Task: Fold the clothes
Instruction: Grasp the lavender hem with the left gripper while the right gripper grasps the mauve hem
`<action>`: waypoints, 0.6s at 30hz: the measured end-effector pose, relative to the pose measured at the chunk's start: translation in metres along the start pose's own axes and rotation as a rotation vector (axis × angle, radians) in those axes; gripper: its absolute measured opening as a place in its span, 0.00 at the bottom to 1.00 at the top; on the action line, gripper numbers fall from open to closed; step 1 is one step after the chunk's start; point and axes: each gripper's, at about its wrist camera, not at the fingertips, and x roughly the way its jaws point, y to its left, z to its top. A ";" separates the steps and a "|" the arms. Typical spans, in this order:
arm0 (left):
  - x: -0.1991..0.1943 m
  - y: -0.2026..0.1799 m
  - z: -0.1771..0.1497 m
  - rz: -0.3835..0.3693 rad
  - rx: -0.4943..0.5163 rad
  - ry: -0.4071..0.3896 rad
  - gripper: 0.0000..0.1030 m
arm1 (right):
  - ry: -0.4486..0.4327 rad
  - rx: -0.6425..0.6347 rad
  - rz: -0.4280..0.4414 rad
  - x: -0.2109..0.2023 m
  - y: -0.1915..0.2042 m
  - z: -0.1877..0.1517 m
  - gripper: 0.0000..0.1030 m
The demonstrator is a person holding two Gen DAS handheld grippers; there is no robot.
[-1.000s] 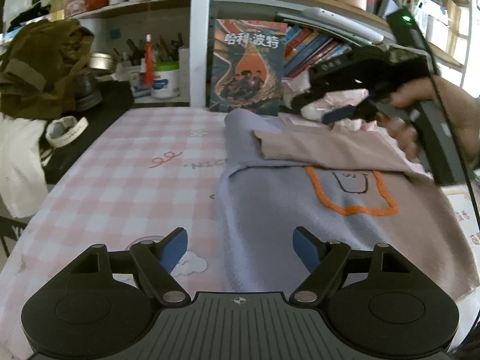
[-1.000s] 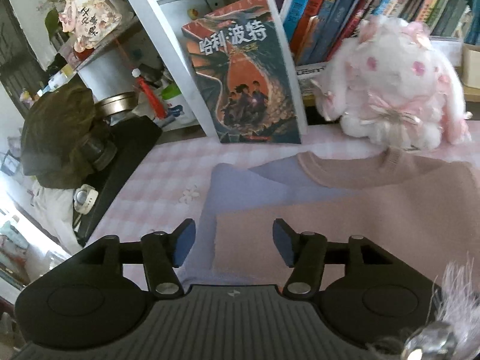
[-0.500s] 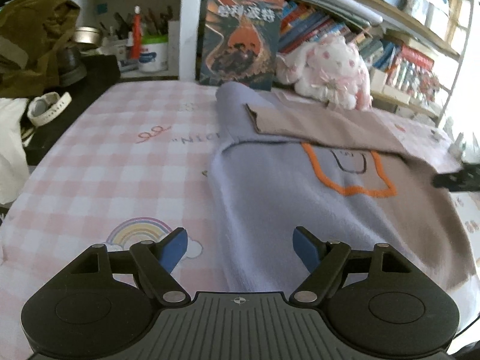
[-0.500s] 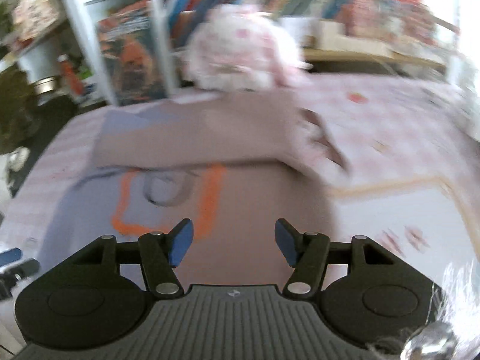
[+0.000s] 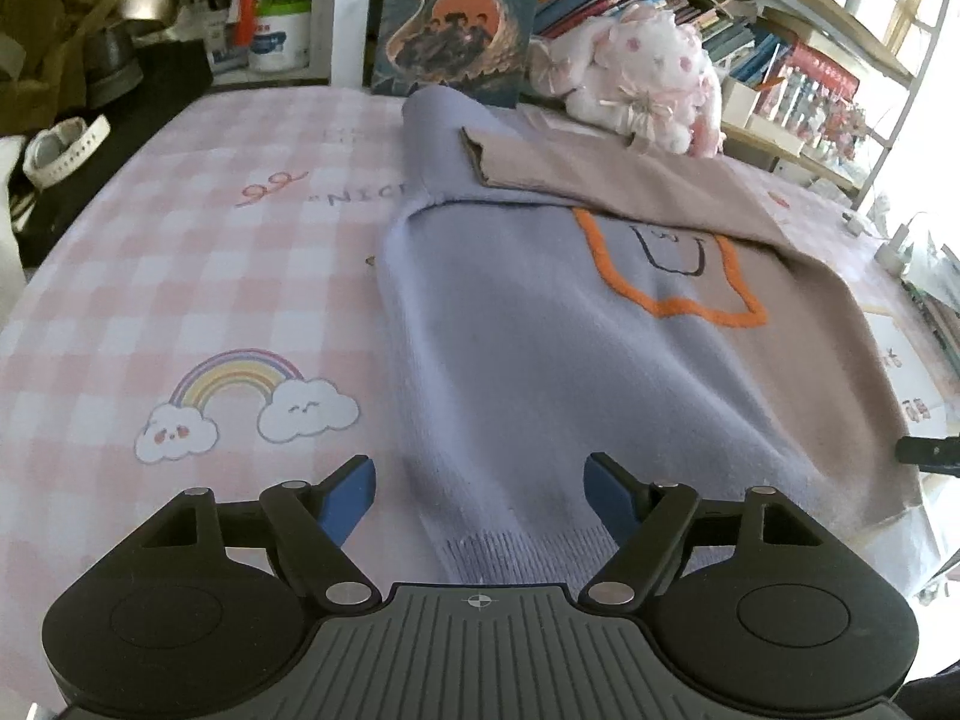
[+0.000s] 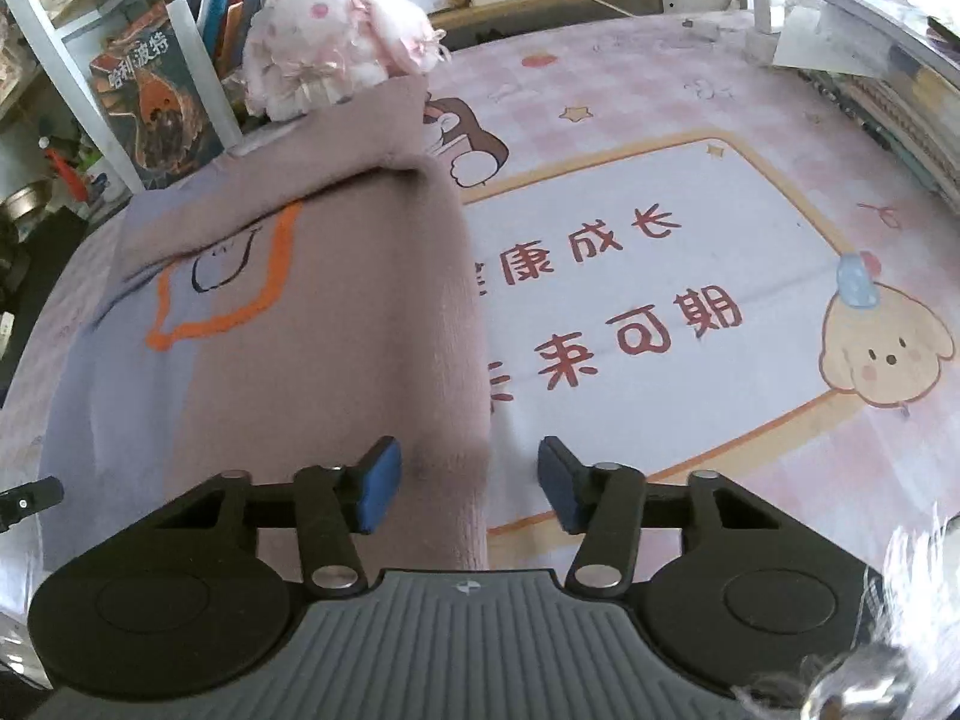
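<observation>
A lilac and tan sweater with an orange outline lies flat on the pink checked tablecloth. A tan sleeve is folded across its chest. My left gripper hovers over the near left hem; its jaws are closing with the lilac hem between them, pads clear of the cloth. My right gripper is at the near right edge of the sweater; its jaws are closing with the tan edge between them, not pressed. Each gripper shows at the edge of the other's view: the right gripper, the left gripper.
A pink plush rabbit and an upright book stand at the far end against the bookshelves. A white watch lies on a dark surface at the far left. Right of the sweater is a printed mat with a cartoon dog.
My right gripper left the far sleeve end and swept back to the near right hem, its jaws narrowing. The left gripper tilted down over the hem and narrowed slightly.
</observation>
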 end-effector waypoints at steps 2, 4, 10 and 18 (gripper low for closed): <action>0.001 0.002 0.000 0.010 -0.023 0.008 0.56 | -0.004 -0.001 0.002 -0.001 -0.001 -0.001 0.43; 0.001 0.004 0.001 0.023 -0.041 0.006 0.45 | -0.008 0.006 0.004 0.000 -0.003 0.000 0.40; -0.001 0.007 0.003 0.039 -0.088 -0.003 0.05 | 0.000 -0.020 0.016 0.004 -0.001 0.004 0.11; -0.015 -0.006 0.009 0.016 -0.053 -0.043 0.12 | -0.039 -0.109 0.215 -0.015 0.018 0.015 0.09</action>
